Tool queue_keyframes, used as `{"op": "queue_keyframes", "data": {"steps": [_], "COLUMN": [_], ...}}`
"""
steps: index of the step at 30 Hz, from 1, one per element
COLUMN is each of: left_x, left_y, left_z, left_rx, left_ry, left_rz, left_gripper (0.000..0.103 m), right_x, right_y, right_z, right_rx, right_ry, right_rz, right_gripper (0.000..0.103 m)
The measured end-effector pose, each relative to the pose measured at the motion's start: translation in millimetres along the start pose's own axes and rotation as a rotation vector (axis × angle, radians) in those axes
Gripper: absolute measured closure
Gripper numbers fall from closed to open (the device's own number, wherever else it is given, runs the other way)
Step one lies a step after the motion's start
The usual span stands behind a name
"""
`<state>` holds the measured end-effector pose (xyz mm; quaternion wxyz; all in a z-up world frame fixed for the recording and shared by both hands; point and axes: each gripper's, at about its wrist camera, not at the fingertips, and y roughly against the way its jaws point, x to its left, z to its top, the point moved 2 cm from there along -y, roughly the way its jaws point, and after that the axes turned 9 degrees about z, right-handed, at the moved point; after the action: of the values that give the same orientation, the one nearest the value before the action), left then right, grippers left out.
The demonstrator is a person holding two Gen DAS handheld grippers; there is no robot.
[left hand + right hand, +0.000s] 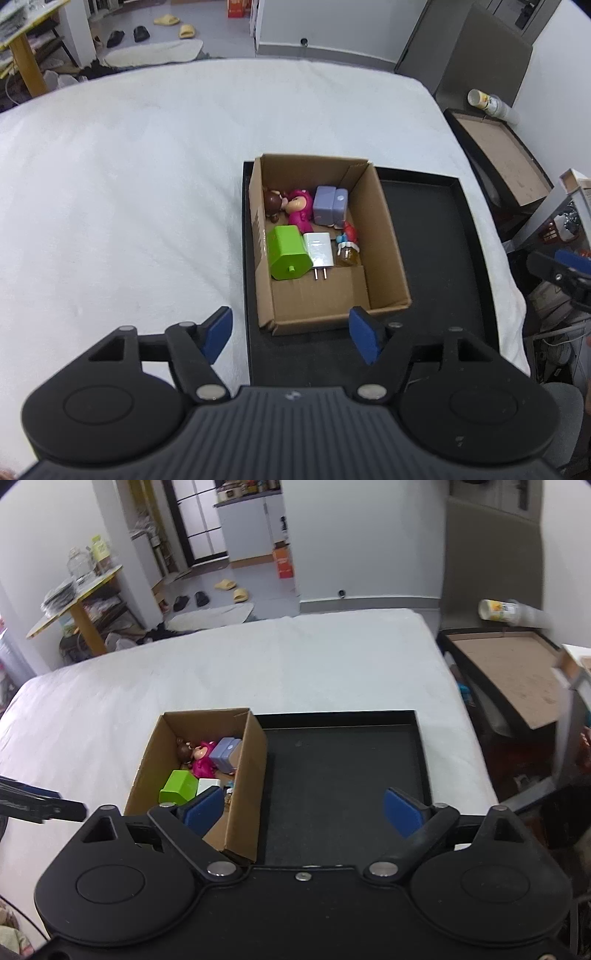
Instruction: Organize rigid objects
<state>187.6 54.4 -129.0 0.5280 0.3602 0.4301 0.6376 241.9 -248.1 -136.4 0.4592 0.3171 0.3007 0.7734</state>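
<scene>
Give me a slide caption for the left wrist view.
Open left tool above a cardboard box of small toys and a white charger, on a black tray.

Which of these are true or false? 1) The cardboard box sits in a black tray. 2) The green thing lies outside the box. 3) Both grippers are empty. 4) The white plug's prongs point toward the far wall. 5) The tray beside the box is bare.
1) True: the cardboard box stands in the left part of the black tray.
2) False: the green thing lies inside the box, beside the white plug.
3) True: left gripper and right gripper hold nothing, jaws apart.
4) False: the prongs point toward the camera.
5) True.
</scene>
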Motion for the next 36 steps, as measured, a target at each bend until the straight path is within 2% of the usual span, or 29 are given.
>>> {"op": "queue_keyframes", "data": {"steps": [4, 8, 12, 15, 20, 24, 27, 31, 36], "left_x": [-9, -27, -45, -50, -46, -43, -41, -42, -43], "left_y": [35, 68, 96, 112, 136, 157, 165, 178, 198], "left_z": [-5, -16, -34, -44, -55, -65, -72, -84, -103], "left_rx": [-0.067, -0.079, -0.107, -0.123, -0.174, -0.222, -0.214, -0.252, -0.294], "left_ry": [-0.030, -0.070, -0.109, -0.109, -0.052, -0.039, -0.025, -0.037, 0.001], "left_rz": [0.001, -0.068, -0.100, -0.104, -0.126, -0.117, -0.147, -0.160, -0.220], "left_gripper": [0.027, 0.016, 0.006, 0.005, 0.000, 0.000, 0.000, 0.000, 0.000], "right_x": [-2, -1, -3, -5, -9, -13, -11, -7, 2], "right_y": [21, 42, 61, 73, 90, 103, 115, 132, 151], "right_z": [-5, -9, -14, -19, -26, -36, -43, -49, -54], "right_rx": [-0.036, -0.063, -0.068, -0.071, -0.082, -0.070, -0.091, -0.123, -0.161], "right_ry": [-0.027, -0.049, -0.063, -0.076, -0.101, -0.127, -0.130, -0.140, -0.123], "right_rz": [-0.004, 0.005, -0.007, 0.003, 0.005, -0.005, -0.016, -0.008, -0.014], "right_gripper": [0.007, 0.000, 0.000, 0.000, 0.000, 0.000, 0.000, 0.000, 0.000]}}
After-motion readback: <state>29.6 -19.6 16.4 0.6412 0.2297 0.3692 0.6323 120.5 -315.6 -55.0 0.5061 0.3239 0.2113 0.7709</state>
